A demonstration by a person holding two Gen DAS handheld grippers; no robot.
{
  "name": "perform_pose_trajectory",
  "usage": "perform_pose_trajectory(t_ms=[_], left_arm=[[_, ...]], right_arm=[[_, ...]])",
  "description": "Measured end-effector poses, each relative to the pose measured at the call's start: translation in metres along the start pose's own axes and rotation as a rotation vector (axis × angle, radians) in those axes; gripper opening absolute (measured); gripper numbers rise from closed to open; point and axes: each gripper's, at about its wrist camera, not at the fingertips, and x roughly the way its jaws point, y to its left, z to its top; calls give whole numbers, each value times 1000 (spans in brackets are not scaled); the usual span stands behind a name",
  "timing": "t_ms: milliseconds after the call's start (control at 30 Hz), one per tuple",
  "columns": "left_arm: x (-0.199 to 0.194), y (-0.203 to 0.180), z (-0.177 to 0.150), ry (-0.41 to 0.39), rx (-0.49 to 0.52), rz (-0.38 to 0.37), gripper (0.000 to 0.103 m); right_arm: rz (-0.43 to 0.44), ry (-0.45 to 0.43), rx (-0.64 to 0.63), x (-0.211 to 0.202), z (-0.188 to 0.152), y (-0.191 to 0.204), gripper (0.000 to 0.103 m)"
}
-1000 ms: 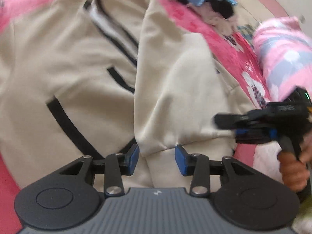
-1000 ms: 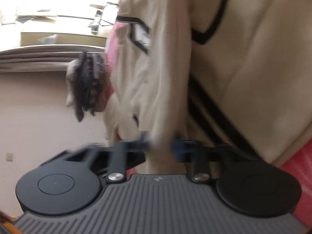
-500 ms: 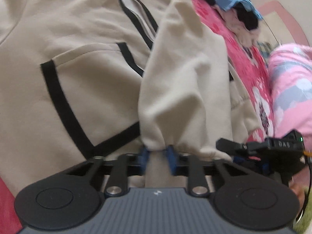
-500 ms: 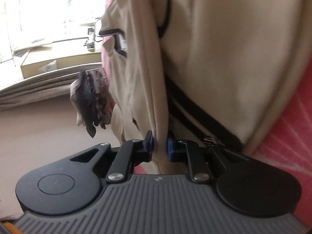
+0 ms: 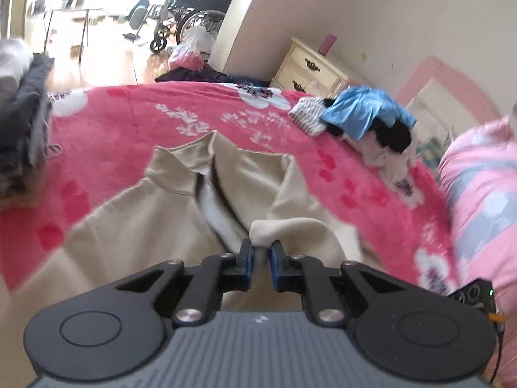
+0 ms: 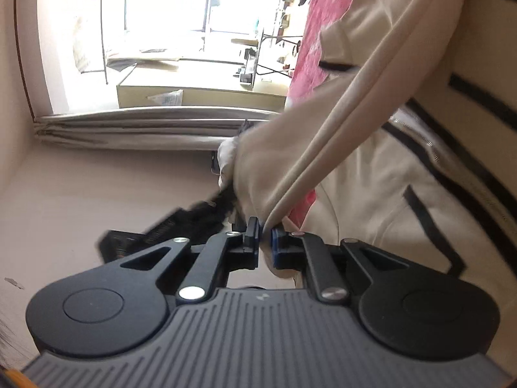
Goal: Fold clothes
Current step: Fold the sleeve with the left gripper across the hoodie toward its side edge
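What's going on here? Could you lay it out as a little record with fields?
surface: bed with a red flowered blanket
garment: beige zip jacket with black trim, lying open, collar toward the far side
left gripper: jaws shut on a fold of the jacket
right gripper: jaws shut on the jacket's edge
other clothes: a blue and black pile at the far corner
beyond bed: cream dresser, wheelchair

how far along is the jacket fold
Early. Done: the beige jacket lies front up on the pink bedspread. In hand: the left gripper is shut on a fold of its fabric, and the right gripper is shut on a beige edge pulled taut. Left: no finished fold shows yet, and the pile of clothes further up the bed is untouched.
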Motion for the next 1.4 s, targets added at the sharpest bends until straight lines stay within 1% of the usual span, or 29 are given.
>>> perform_pose_trajectory(t_ms=[33, 67, 100, 133, 167, 200, 233, 300, 333, 367, 400, 433, 500, 533, 600, 667, 733, 800, 900, 1033, 1100, 1167, 1200, 1233, 1267, 1300, 1333, 1367, 1400], left_arm=[[11, 5, -11, 48, 6, 32, 17], [23, 11, -23, 100, 13, 67, 23], [41, 19, -40, 180, 20, 121, 27], [58, 27, -56, 255, 23, 171, 30], [69, 39, -71, 307, 4, 203, 30], [78, 49, -84, 350, -16, 234, 30], [77, 58, -91, 343, -45, 251, 29], [63, 66, -85, 258, -100, 218, 34], [56, 69, -82, 216, -127, 202, 40], [50, 72, -78, 175, -148, 186, 43], [48, 68, -68, 141, -140, 178, 44], [48, 64, -57, 110, -129, 168, 47], [64, 45, -35, 85, -83, 135, 49], [74, 34, -25, 78, -60, 115, 51], [106, 9, -6, 78, -1, 67, 52], [143, -16, 11, 92, 56, 27, 54], [182, -37, 25, 139, 91, -6, 54], [210, -50, 35, 160, 126, -5, 54], [242, -62, 48, 157, 149, -25, 54], [279, -72, 69, 163, 122, -64, 54], [298, -74, 79, 179, 112, -60, 52], [310, -75, 84, 189, 94, -53, 42], [314, -74, 87, 188, 80, -58, 39], [317, -73, 89, 185, 62, -69, 32], [322, -71, 92, 182, 34, -83, 19], [325, -70, 94, 176, 5, -97, 13], [328, -67, 97, 159, -22, -110, 7], [330, -65, 99, 142, -48, -123, 5], [332, -63, 101, 124, -76, -136, 4]], right_arm=[[-10, 7, 0, 7, -2, -5, 8], [-46, 25, 3, 14, -7, -18, 9], [-93, 47, 5, 21, -12, -32, 10], [-164, 83, 17, 27, -17, -49, 14], [-248, 126, 46, 32, -21, -69, 20], [-324, 165, 77, 35, -25, -87, 22], [-348, 171, 117, 31, -26, -99, 19], [-265, 153, 149, 14, -21, -103, 22], [-255, 135, 126, 4, -15, -96, 27], [-247, 111, 87, -5, -8, -86, 30], [-238, 77, 44, -16, 0, -76, 31], [-230, 41, 1, -27, 9, -66, 34], [-239, -56, -83, -46, 28, -49, 43], [-262, -113, -120, -56, 38, -43, 45], [-316, -205, -166, -74, 57, -37, 46], [-345, -253, -163, -87, 76, -41, 46], [-372, -292, -150, -101, 96, -50, 46], [-394, -310, -123, -111, 109, -65, 46], [-388, -332, -37, -111, 127, -86, 46], [-312, -367, 47, -104, 143, -104, 46], [-272, -369, 83, -94, 148, -110, 46], [-225, -366, 116, -84, 159, -115, 46], [-200, -365, 127, -82, 165, -118, 45], [-174, -370, 129, -80, 168, -120, 43], [-138, -381, 125, -80, 169, -120, 34], [-108, -405, 129, -85, 167, -125, 29], [-78, -429, 133, -89, 165, -130, 21], [-48, -453, 137, -93, 163, -135, 16], [-18, -476, 144, -97, 161, -140, 13]])
